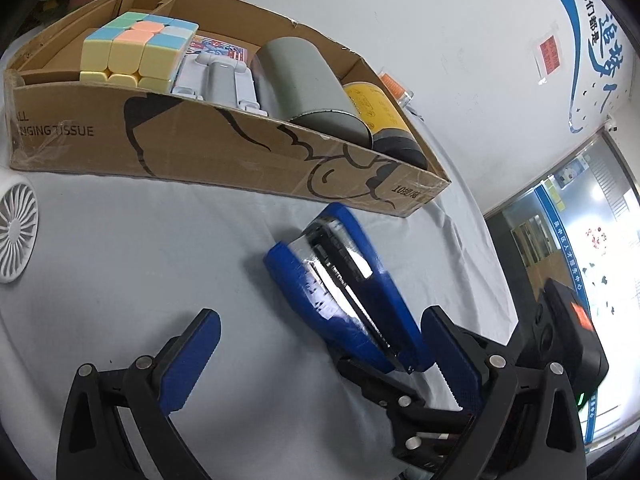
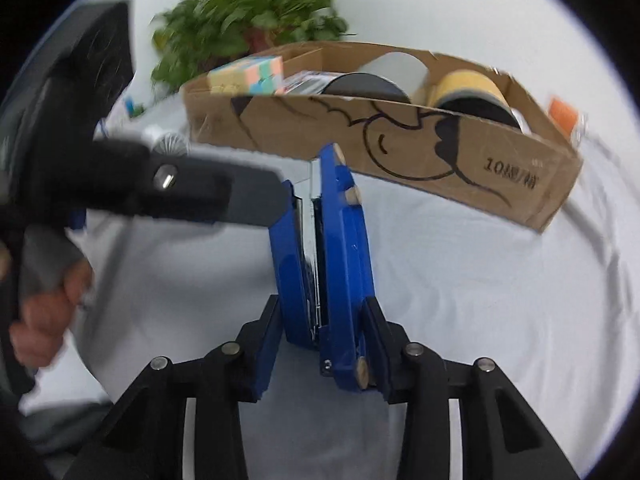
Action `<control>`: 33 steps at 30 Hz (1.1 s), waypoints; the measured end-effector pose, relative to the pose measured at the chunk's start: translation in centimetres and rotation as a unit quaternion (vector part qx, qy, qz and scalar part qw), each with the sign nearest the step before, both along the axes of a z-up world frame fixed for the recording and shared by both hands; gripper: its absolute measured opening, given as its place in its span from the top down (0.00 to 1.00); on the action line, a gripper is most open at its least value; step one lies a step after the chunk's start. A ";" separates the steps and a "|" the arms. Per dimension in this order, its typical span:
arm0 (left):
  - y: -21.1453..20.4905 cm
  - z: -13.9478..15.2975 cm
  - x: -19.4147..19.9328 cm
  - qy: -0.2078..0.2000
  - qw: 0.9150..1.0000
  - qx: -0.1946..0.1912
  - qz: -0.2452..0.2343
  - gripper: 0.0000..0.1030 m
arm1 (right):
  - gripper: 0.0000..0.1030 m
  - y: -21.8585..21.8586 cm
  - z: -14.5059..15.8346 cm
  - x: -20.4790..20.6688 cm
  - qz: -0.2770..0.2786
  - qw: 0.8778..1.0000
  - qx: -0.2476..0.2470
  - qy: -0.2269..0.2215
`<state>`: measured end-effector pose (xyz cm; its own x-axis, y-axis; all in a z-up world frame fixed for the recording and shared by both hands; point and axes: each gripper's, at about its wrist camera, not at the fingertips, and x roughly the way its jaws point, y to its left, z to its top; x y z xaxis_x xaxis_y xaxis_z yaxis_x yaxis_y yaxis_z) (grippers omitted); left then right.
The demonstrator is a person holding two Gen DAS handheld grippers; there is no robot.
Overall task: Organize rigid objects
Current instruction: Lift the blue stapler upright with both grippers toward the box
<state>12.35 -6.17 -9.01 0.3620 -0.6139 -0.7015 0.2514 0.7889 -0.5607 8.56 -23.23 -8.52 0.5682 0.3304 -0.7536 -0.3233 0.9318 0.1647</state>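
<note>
A blue stapler (image 2: 326, 264) is held above the white cloth in my right gripper (image 2: 320, 356), which is shut on its rear end. It also shows in the left wrist view (image 1: 344, 288), with the right gripper's black frame (image 1: 404, 400) behind it. My left gripper (image 1: 320, 356) is open and empty, its right finger close beside the stapler. The cardboard box (image 1: 224, 152) lies beyond and holds a pastel cube (image 1: 136, 48), a grey plastic holder (image 1: 218, 80), a grey cylinder (image 1: 304, 80) and a yellow-black cylinder (image 1: 384, 120). The box (image 2: 400, 148) also shows in the right wrist view.
A white round fan (image 1: 16, 232) lies on the cloth at the left. A green plant (image 2: 252, 16) stands behind the box. A small orange item (image 2: 562, 114) sits beside the box's far end. The left gripper's body and the hand on it (image 2: 48, 308) fill the right view's left side.
</note>
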 end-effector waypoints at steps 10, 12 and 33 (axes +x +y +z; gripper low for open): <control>-1.5 -0.4 1.6 0.017 0.999 -0.025 -0.023 0.03 | 0.23 -9.5 0.7 0.0 -0.113 0.974 0.193 0.035; -1.8 -0.7 2.1 0.025 0.999 -0.031 -0.028 0.03 | 0.23 -7.2 2.3 -0.5 -0.069 0.992 0.108 -0.012; 2.2 0.1 5.1 0.029 0.994 -0.097 -0.046 0.58 | 0.77 0.5 1.1 4.2 -0.092 0.962 0.227 0.120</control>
<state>17.41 -3.92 -8.93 0.2601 -0.7685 -0.5846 0.2799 0.6394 -0.7161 12.79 -22.72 -7.46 0.4753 0.5675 -0.6724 -0.0621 0.7839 0.6178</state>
